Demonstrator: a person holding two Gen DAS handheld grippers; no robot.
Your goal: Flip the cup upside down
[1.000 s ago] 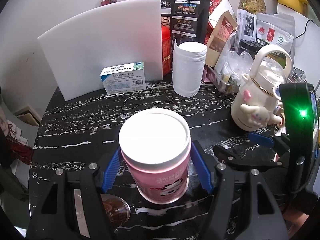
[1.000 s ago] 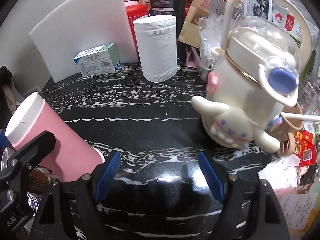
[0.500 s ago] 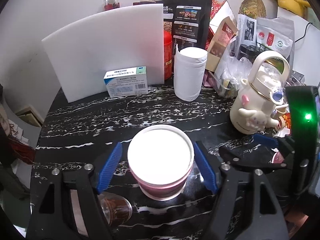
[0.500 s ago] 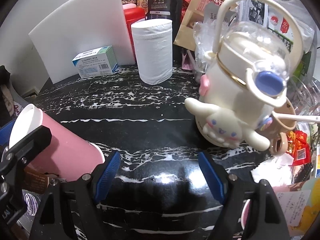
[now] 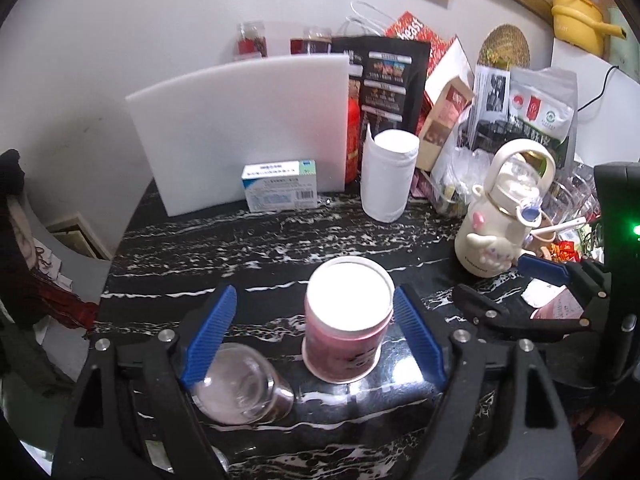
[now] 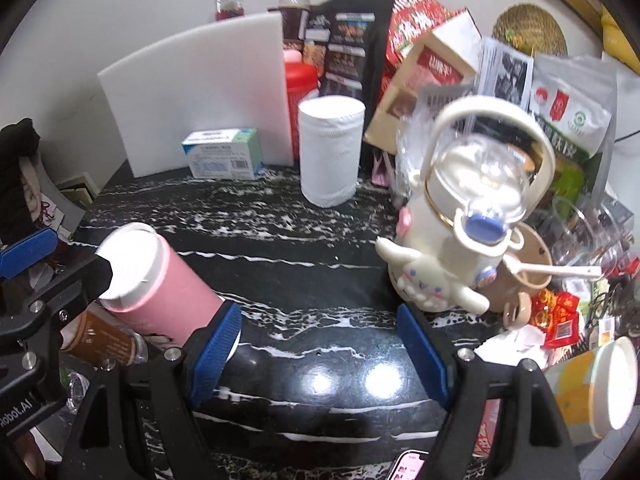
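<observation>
The pink paper cup (image 5: 346, 322) stands upside down on the black marble table (image 5: 240, 248), white bottom up. My left gripper (image 5: 316, 332) is open above it, its blue fingers wide on either side and clear of the cup. In the right wrist view the cup (image 6: 160, 280) is at the left, beside the left gripper. My right gripper (image 6: 320, 348) is open and empty over bare table.
A glass jar (image 5: 240, 384) lies on its side by my left finger. A white cartoon kettle (image 6: 460, 232), paper roll (image 5: 386, 174), medicine box (image 5: 280, 184) and white board (image 5: 240, 132) stand behind. Packets crowd the back right. A yellow paper cup (image 6: 600, 388) lies at the right.
My left gripper has let go of the cup, opened wider and risen away. The cup stays upside down on the table. My right gripper has also pulled back a little.
</observation>
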